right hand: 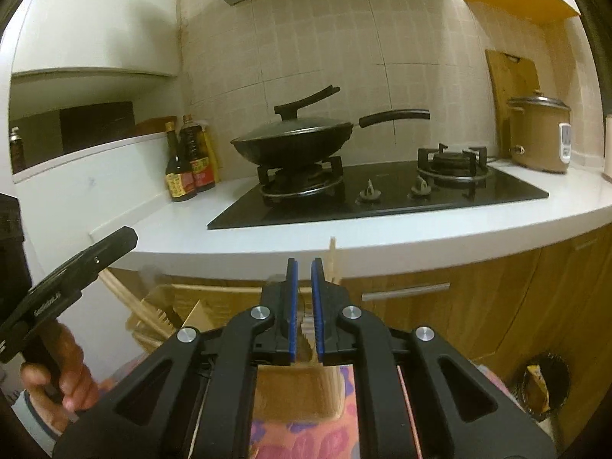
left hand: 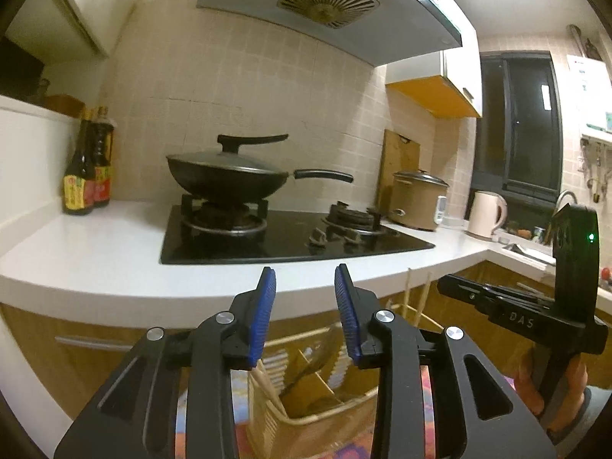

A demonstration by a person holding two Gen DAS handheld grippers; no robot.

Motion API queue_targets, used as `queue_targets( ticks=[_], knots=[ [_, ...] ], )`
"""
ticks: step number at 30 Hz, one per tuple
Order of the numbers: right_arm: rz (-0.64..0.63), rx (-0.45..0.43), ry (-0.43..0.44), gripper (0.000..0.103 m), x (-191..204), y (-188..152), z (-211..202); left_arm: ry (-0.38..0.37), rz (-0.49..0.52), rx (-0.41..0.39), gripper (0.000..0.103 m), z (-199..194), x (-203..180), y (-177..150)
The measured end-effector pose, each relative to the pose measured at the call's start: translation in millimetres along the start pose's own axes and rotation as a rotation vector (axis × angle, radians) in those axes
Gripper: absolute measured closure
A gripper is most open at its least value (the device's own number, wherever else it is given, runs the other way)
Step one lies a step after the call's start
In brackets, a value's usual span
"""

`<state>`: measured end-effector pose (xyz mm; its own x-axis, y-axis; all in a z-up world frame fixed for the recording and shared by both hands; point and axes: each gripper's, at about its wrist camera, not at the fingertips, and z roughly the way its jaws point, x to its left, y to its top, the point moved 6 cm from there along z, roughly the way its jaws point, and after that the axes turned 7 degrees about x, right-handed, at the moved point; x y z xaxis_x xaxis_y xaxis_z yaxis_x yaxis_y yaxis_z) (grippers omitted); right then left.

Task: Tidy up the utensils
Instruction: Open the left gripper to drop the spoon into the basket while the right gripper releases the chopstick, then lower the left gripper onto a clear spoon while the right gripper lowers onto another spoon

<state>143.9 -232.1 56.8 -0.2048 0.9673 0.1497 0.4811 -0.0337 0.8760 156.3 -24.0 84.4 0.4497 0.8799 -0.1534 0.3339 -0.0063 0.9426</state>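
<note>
1. Two grippers are seen: the left gripper (left hand: pixel 305 281) is held parted with nothing between its pads; the right gripper (right hand: pixel 305 279) is clenched almost shut, whether on the chopsticks (right hand: pixel 333 258) cannot be told.
2. Two sauce bottles (right hand: pixel 189 160), one lidded wok (left hand: pixel 229 176) and one rice cooker (right hand: pixel 541 137) stand on the counter (left hand: pixel 95 252).
3. One wooden utensil holder (left hand: pixel 306 386) lies below both grippers, in front of the counter edge.

Both wrist views sit low, near the counter (left hand: pixel 95 252) edge, facing the stove (right hand: pixel 382 195); both share the wok (left hand: pixel 229 179).
</note>
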Motion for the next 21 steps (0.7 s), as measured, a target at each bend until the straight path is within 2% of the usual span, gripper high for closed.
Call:
queue_targets(
  ticks=[2, 3, 5, 8, 12, 14, 17, 21],
  knots=[
    [0.014, 0.016, 0.015, 0.094, -2, -6, -10, -0.004, 0.01, 0.004, 0.07, -8, -4, -1],
    [0.017, 0.023, 0.02, 0.088, -2, -9, -14, -0.009, 0.022, 0.005, 0.068, -14, -8, -2],
    [0.032, 0.036, 0.013, 0.077, -5, -16, -24, -0.012, 0.045, 0.001, 0.054, -23, -15, -1],
    [0.055, 0.052, 0.02, 0.077, -7, -23, -36, -0.011, 0.059, 0.004, 0.053, -27, -20, 3],
    [0.058, 0.076, 0.004, 0.077, -8, -31, -50, -0.075, -0.018, 0.006, 0.053, -40, -14, 12],
    [0.06, 0.115, -0.017, 0.077, -9, -38, -54, -0.078, -0.035, 0.014, 0.05, -50, -13, 12],
    [0.067, 0.189, -0.029, 0.077, -8, -56, -55, -0.052, -0.05, 0.089, 0.048, -62, -11, -2],
    [0.094, 0.295, 0.007, 0.077, -2, -93, -51, -0.04, -0.086, 0.218, 0.048, -70, -8, -52]
  ],
)
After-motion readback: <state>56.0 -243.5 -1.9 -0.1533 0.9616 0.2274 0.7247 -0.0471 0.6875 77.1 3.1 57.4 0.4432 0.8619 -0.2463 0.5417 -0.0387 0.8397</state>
